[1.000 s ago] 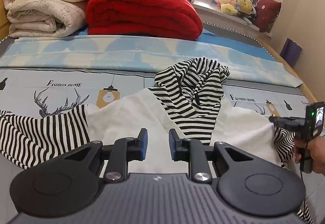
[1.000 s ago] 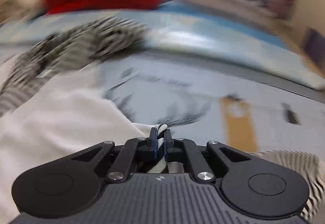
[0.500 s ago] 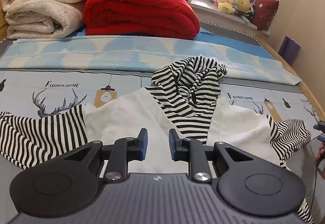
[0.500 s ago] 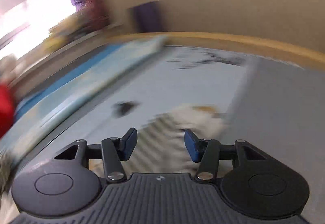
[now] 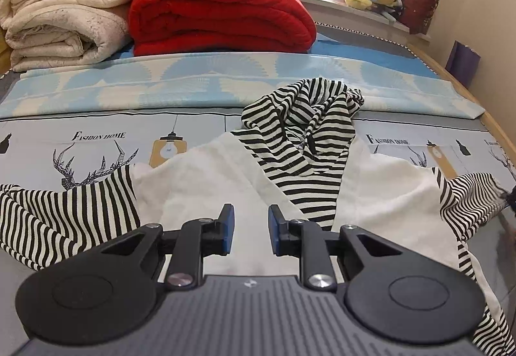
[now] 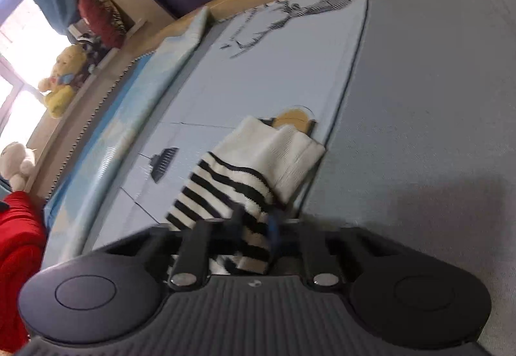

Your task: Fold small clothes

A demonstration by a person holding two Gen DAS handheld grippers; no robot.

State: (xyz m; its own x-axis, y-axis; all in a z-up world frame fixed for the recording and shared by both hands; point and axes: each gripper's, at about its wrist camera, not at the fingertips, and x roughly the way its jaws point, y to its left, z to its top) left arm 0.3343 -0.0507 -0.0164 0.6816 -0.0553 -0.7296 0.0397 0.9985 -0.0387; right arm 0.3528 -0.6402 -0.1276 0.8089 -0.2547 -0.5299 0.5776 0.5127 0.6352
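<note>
Left wrist view: the left gripper (image 5: pixel 247 228) hangs over the bed (image 5: pixel 96 143) with its jaws a narrow gap apart and nothing between them. The small hooded top (image 5: pixel 209 185) lies spread flat just beyond and below the fingertips, white body nearest, its striped hood (image 5: pixel 300 130) pointing away toward the folded red blanket (image 5: pixel 219 14) and the cream blankets (image 5: pixel 61 20) at the head of the bed. The top's long axis runs left to right across the bed, sleeve to sleeve: the left striped sleeve (image 5: pixel 64 214) stretches out to the left edge of the view, and the right striped sleeve (image 5: pixel 467 204) bunches at the right.

Right wrist view: the right gripper (image 6: pixel 254 227) is clamped on the striped sleeve (image 6: pixel 222 194), fabric pinched between the blurred fingers. The sleeve points straight away from the gripper, ending in a white cuff (image 6: pixel 280 146) that rests on the bed sheet (image 6: pixel 419 98). Plush toys (image 6: pixel 61 82) sit on the window ledge at the left.
</note>
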